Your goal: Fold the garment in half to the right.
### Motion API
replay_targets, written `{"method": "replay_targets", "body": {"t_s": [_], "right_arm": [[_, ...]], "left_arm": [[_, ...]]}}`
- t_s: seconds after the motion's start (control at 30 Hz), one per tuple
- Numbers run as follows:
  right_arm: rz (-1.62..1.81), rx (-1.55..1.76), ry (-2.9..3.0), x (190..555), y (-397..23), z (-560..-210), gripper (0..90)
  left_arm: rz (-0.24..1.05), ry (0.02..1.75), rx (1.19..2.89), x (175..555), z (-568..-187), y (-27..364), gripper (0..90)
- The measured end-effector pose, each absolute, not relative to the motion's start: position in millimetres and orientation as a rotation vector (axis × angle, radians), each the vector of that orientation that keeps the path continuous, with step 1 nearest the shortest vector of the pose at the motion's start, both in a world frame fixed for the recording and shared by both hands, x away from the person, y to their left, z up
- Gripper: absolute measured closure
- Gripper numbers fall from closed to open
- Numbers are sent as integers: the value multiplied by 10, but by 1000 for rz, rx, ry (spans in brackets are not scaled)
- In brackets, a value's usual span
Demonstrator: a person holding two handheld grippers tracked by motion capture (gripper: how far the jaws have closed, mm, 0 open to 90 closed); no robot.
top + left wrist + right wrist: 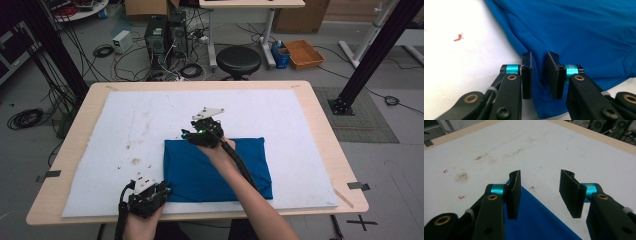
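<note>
high: above, facing forward-down, far | gripper views: low, close | shared: blue cloth [217, 167]

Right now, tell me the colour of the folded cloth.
Plain blue cloth, clearest in the left gripper view.

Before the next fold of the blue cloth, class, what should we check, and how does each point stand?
1. Left claw has the near corner of the blue cloth between its pads: ok.
2. Left pads pressing the fabric firmly: cannot tell.
3. Right claw at the cloth's far corner: ok.
4. Right claw gripping cloth: not ok, open.
5. Cloth lying flat on the white mat: ok.
</note>
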State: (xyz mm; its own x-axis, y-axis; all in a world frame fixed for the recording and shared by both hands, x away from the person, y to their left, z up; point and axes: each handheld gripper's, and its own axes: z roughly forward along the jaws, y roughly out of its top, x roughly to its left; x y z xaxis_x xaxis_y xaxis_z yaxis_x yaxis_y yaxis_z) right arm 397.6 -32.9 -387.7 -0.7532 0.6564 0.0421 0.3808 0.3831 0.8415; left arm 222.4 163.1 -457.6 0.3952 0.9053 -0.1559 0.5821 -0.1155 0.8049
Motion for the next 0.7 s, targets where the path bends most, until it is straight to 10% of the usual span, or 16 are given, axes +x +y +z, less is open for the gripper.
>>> {"method": "replay_targets", "body": {"t_s": [0.7], "right_arm": [[1037,951,2455,4117,628,-4316,663]], "left_arm": [[471,1275,1812,2229,-4582,1645,768]]}}
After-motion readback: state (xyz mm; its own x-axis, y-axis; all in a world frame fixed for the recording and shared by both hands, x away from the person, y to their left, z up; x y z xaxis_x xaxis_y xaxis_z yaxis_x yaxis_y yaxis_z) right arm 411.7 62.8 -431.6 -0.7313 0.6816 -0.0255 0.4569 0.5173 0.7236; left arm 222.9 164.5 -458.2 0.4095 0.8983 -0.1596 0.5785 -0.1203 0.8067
